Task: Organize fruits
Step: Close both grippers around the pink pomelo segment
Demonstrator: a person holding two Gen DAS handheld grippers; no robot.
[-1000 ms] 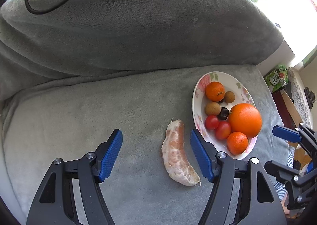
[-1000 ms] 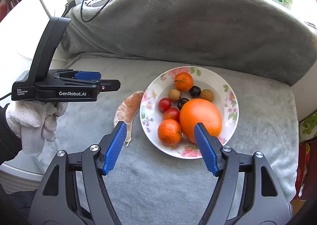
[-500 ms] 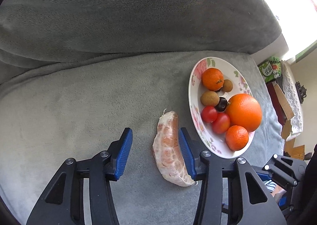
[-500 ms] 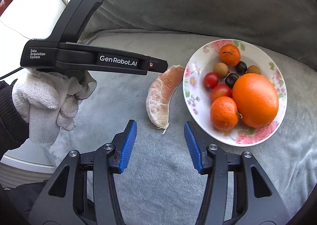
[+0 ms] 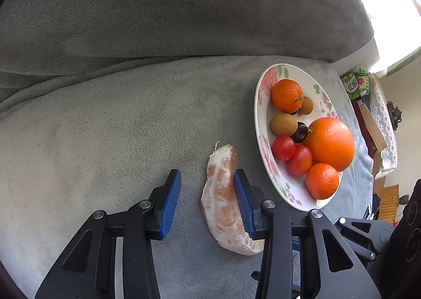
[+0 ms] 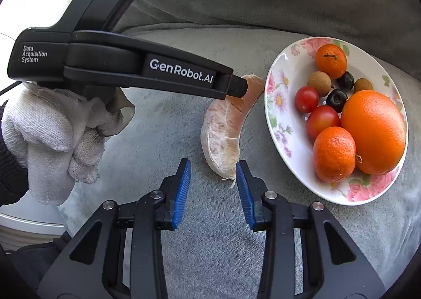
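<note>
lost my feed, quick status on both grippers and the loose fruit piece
Left gripper closing around peeled citrus segment, not yet clamped. Right gripper closing at its near tip, empty. Segment on grey blanket beside fruit plate. Nothing blocking.

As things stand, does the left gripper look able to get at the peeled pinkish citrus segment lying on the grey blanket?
Probably yes. The peeled pinkish citrus segment already lies between the closing jaws of the left gripper, against the right-hand pad; nothing covers it. The right gripper crowds its other end.
</note>
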